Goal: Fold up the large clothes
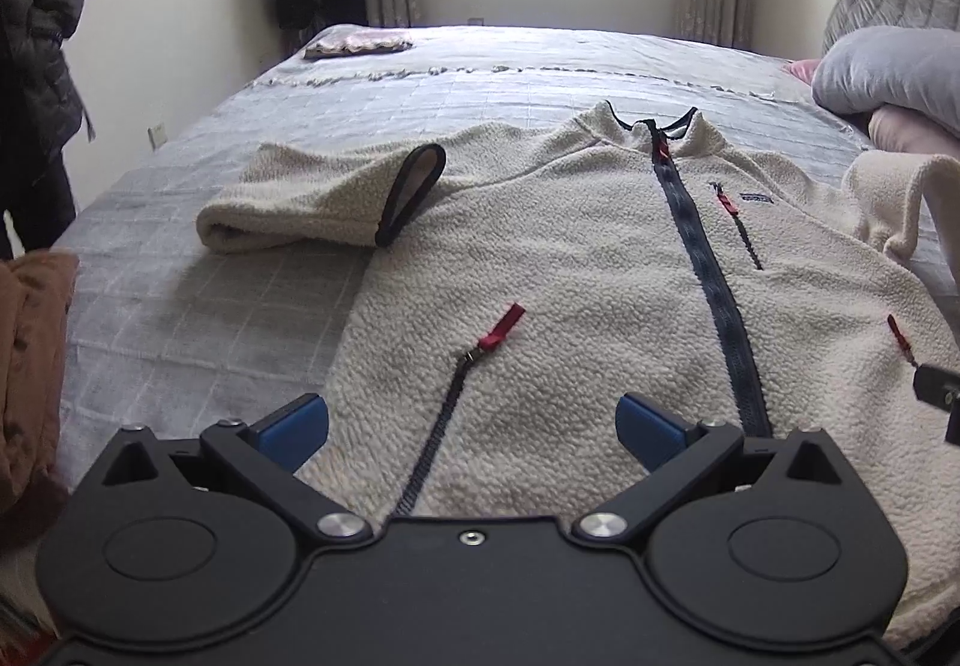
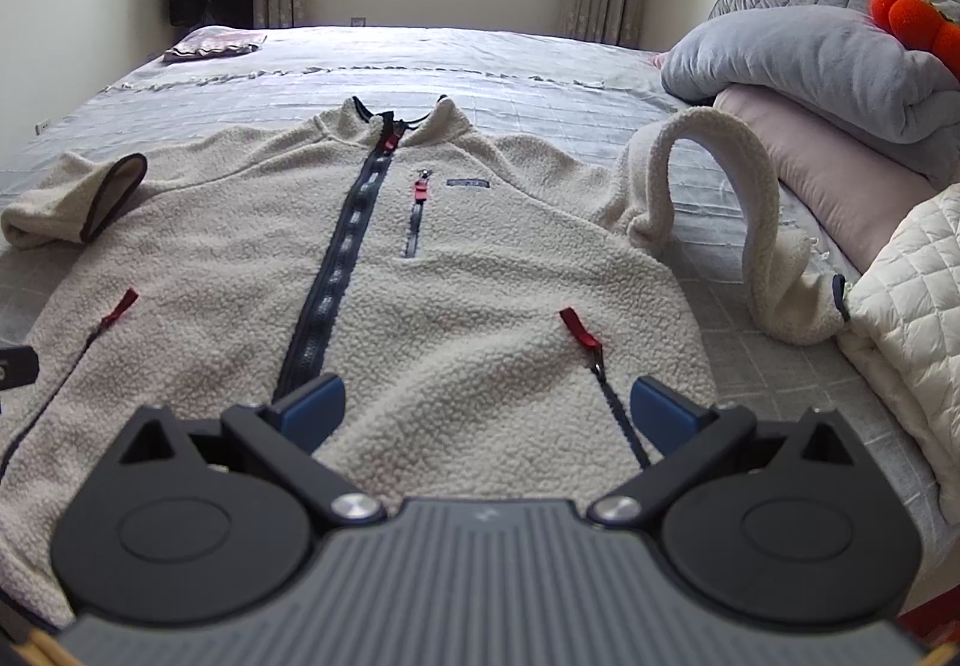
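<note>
A cream fleece jacket with a dark front zipper lies face up on the grey bed, collar at the far end. It also shows in the right wrist view. Its left sleeve is folded in over the chest, dark cuff up. Its right sleeve arches up beside the pillows. My left gripper is open above the hem, over the left pocket zipper. My right gripper is open above the hem near the right pocket zipper. Neither holds anything.
Grey and pink pillows and a white quilted coat lie at the right. A brown garment hangs at the bed's left edge. A small folded cloth lies at the far end. A person in a dark coat stands left.
</note>
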{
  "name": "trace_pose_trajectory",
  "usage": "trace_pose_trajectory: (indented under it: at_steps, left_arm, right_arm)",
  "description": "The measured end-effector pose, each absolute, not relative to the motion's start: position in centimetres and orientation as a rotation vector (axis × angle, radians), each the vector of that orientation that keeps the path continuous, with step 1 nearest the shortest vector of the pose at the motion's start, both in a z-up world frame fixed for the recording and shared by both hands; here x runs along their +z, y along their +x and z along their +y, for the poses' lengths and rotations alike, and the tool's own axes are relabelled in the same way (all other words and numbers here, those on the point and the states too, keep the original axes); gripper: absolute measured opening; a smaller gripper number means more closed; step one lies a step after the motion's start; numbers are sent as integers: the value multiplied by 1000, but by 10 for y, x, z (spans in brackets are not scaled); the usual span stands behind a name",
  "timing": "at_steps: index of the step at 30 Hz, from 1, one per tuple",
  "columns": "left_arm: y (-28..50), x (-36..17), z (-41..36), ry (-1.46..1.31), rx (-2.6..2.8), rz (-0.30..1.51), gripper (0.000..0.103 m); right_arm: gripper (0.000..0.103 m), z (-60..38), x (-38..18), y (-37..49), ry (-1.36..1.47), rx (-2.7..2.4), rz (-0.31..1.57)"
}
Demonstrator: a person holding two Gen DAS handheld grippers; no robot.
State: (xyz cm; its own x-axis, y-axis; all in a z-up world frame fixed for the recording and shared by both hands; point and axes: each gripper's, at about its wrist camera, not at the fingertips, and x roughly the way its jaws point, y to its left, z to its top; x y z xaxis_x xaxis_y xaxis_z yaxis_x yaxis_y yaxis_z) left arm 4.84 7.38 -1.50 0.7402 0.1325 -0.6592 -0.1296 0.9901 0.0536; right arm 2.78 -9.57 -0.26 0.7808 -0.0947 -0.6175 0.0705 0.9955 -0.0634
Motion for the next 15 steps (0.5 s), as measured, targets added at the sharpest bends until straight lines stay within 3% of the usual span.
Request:
trace_pose_trajectory:
  at_steps: [15]
  left_arm:
    - [197,-35,145,90,77,797,103]
  right_arm:
    - [103,-110,-18,90,-23,10,765]
